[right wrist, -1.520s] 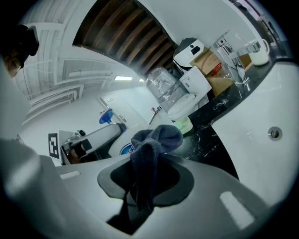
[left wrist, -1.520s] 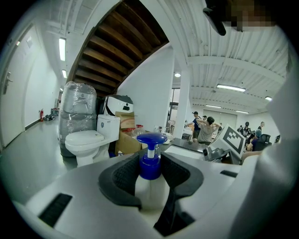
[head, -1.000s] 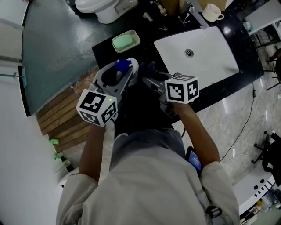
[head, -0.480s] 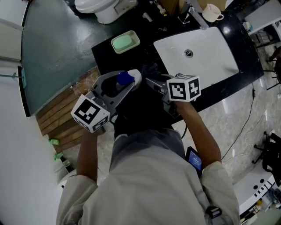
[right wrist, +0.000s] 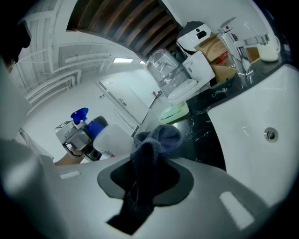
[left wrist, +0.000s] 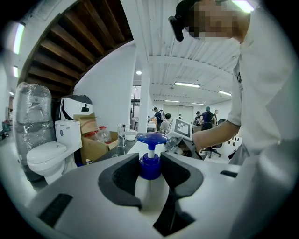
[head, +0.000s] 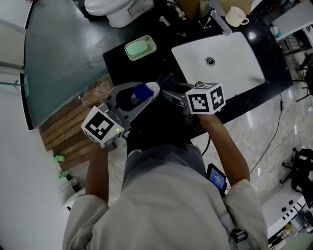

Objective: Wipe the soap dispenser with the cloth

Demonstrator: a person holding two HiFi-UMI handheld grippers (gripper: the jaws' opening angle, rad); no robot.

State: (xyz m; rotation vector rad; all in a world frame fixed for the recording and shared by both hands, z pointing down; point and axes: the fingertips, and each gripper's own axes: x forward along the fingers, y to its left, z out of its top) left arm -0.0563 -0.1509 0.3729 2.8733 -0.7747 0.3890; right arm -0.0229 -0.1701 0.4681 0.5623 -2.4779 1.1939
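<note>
The soap dispenser [head: 141,91], a white bottle with a blue pump [left wrist: 150,158], sits between the jaws of my left gripper [head: 132,100], which is shut on its body. In the right gripper view the bottle [right wrist: 111,137] lies tilted, pump towards the left. My right gripper [head: 172,93] is shut on a dark blue cloth [right wrist: 159,136]. The bunched cloth [head: 165,78] sticks out past the jaw tips, right beside the bottle. I cannot tell whether cloth and bottle touch. Both grippers hang above the black counter's near edge, left of the sink.
A white sink [head: 230,63] with a faucet [right wrist: 238,39] is set in the black counter [head: 117,63]. A green soap dish [head: 140,47] lies at the counter's far left, a cup [head: 236,13] behind the sink. A toilet [head: 113,10] and cardboard box [left wrist: 91,135] stand beyond.
My left gripper has rolled and its marker cube has swung left and lower in the head view. The dispenser's pump has come nearer me, closer to the cloth. The right gripper has barely shifted.
</note>
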